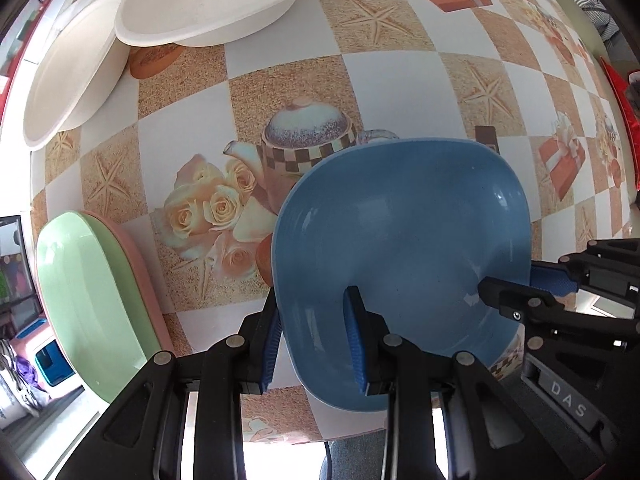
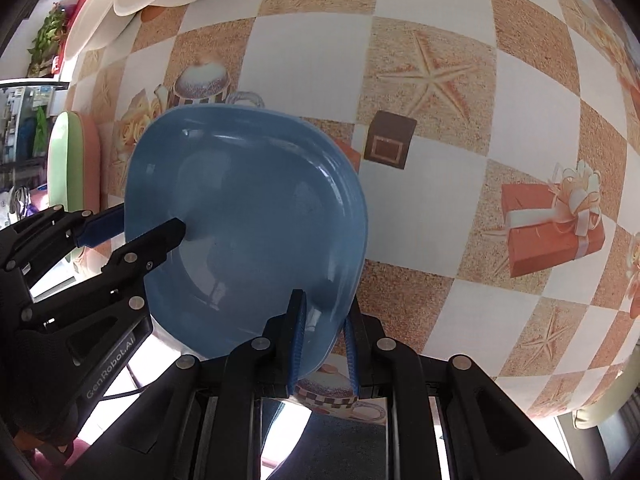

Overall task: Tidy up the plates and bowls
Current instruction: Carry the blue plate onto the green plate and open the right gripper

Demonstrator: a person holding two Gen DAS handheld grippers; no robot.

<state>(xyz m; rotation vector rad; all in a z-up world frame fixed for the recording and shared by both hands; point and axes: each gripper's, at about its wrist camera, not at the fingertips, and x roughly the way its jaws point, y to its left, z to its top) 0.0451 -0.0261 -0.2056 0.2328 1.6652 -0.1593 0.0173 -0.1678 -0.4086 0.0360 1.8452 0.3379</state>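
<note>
A blue squarish bowl [image 1: 400, 248] is held tilted above the patterned tablecloth; it also shows in the right wrist view [image 2: 248, 220]. My left gripper [image 1: 314, 344] straddles its near-left rim, one finger inside and one outside, with a gap showing at the outer pad. My right gripper [image 2: 324, 344] is shut on the bowl's right rim and appears in the left wrist view [image 1: 520, 292]. A green plate [image 1: 88, 300] lies on a pink one [image 1: 140, 272] at the left. White paper bowls [image 1: 208, 0] stand at the far left.
The table's near edge [image 1: 344, 436] runs just under the grippers. The checked tablecloth [image 2: 460, 200] with starfish and gift-box prints stretches to the right. Another white dish [image 2: 612, 404] peeks in at the near right edge. Room clutter shows beyond the table's left side.
</note>
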